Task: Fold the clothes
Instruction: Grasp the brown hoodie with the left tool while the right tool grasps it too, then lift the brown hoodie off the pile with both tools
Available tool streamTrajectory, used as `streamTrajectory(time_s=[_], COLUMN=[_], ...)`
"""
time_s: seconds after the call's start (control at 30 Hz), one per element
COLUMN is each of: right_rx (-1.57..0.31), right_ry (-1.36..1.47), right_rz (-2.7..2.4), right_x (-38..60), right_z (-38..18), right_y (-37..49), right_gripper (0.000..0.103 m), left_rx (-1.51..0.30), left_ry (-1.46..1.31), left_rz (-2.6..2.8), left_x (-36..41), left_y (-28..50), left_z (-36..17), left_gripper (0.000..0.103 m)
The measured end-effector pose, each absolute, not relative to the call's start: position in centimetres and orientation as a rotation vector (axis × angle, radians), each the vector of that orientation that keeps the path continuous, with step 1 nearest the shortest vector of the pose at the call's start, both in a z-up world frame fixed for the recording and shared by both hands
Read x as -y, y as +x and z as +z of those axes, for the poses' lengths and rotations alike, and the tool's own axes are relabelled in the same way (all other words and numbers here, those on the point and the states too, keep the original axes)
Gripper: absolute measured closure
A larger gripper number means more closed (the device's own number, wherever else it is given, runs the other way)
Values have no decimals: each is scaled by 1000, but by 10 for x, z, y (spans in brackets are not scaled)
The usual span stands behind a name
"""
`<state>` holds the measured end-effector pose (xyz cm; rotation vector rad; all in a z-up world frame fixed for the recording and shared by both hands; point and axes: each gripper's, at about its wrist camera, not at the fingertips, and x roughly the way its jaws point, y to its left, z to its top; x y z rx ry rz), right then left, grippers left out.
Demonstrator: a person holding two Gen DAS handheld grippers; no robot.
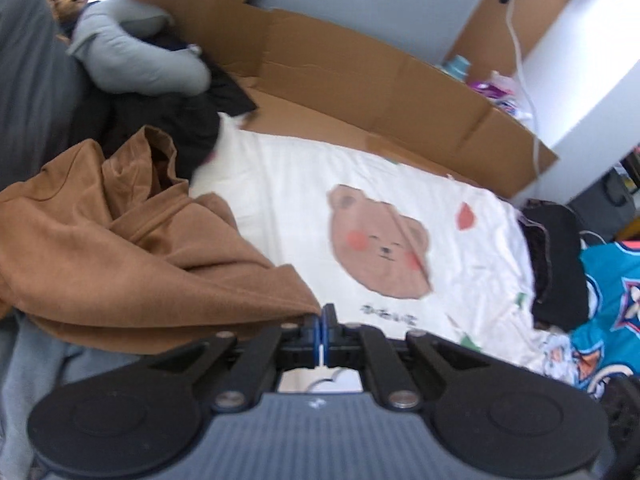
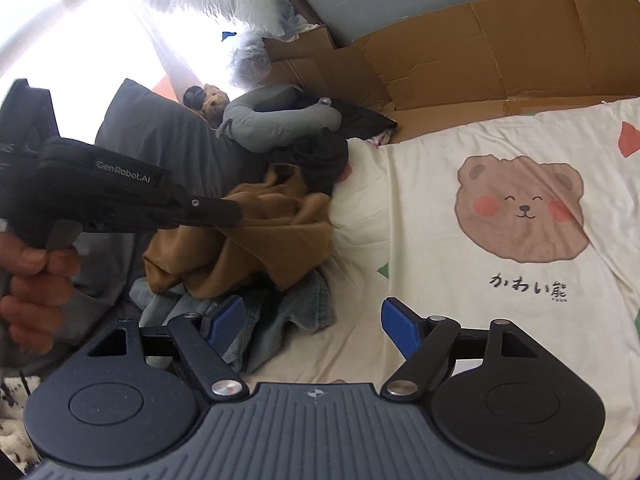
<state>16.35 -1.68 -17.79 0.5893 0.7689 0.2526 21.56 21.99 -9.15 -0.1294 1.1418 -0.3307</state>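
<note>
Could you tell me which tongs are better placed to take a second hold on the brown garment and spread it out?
Probably the right tongs: they are open and empty, near the brown garment. The left tongs are shut on its edge.

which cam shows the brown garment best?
Right wrist. The whole brown garment shows there, bunched on the jeans, with the left tool gripping it from the side. The left wrist view is blurred and cuts the garment at the frame edge, but shows its hem pinched at the fingertips.

A crumpled garment (image 2: 256,240) lies on jeans (image 2: 280,320), left of the bear sheet (image 2: 500,208).
</note>
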Motion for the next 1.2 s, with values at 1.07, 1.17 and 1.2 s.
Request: streamTrajectory(time_s=[1.07,1.17,1.2], right_rx=[-984,-1025,-1039], right_ry=[639,642,642], right_rz=[-85,-136,-162], right_x=[90,94,96], right_z=[-282,-292,-294], right_y=[149,143,140], right_gripper=[99,97,94], left_rx=[-1096,-1122,-1134], left_ry=[-5,19,25], left_rz=[-112,-47,-29], left_x=[-218,-235,-240], left_y=[236,242,244], left_z=[-121,-136,-142], left_gripper=[52,44,44])
